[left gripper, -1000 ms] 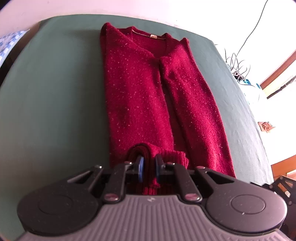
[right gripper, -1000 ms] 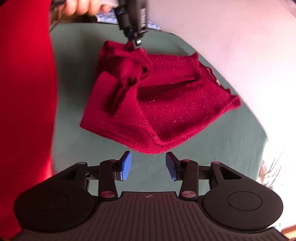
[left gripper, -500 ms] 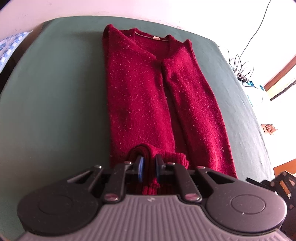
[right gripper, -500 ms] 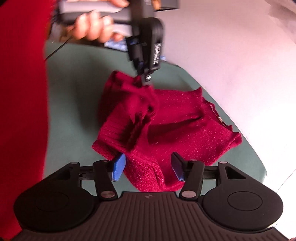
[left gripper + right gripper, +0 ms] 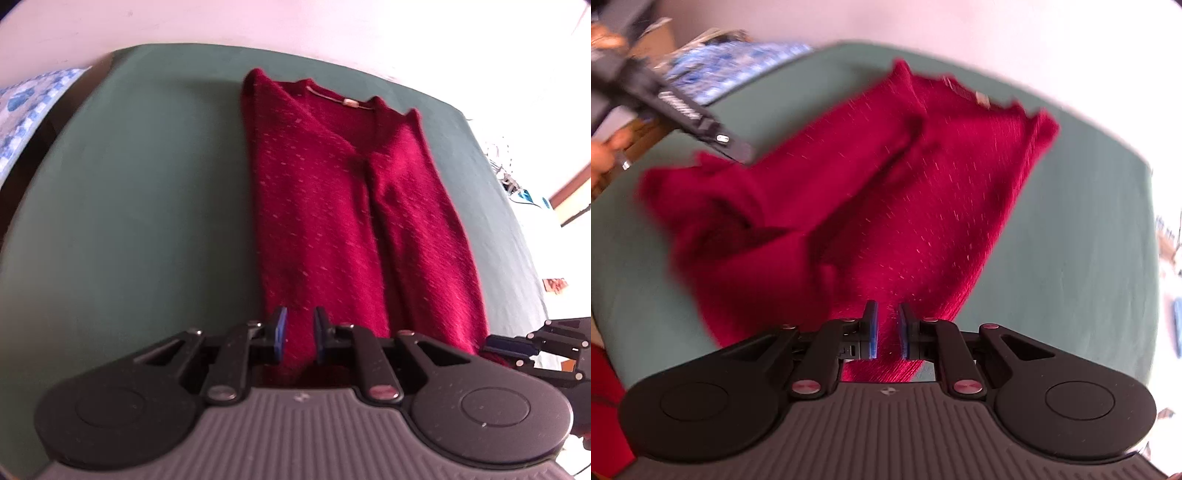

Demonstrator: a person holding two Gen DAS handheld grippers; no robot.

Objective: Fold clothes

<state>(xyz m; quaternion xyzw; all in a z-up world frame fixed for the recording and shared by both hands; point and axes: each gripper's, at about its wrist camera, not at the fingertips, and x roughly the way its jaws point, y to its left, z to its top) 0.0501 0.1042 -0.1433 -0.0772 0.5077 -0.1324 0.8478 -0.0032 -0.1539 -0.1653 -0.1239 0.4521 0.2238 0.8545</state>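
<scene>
On the green tabletop (image 5: 140, 206) lies the red cardigan (image 5: 332, 206), sleeves in, each hem corner between the narrowed jaws of left gripper (image 5: 298, 334) and right gripper (image 5: 885, 329); judgement: lift both corners level, evenly.

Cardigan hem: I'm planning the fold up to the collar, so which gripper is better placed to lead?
Probably left: the left gripper pinches the cardigan hem with the collar straight ahead. The right gripper also holds hem, but at an angle.
</scene>
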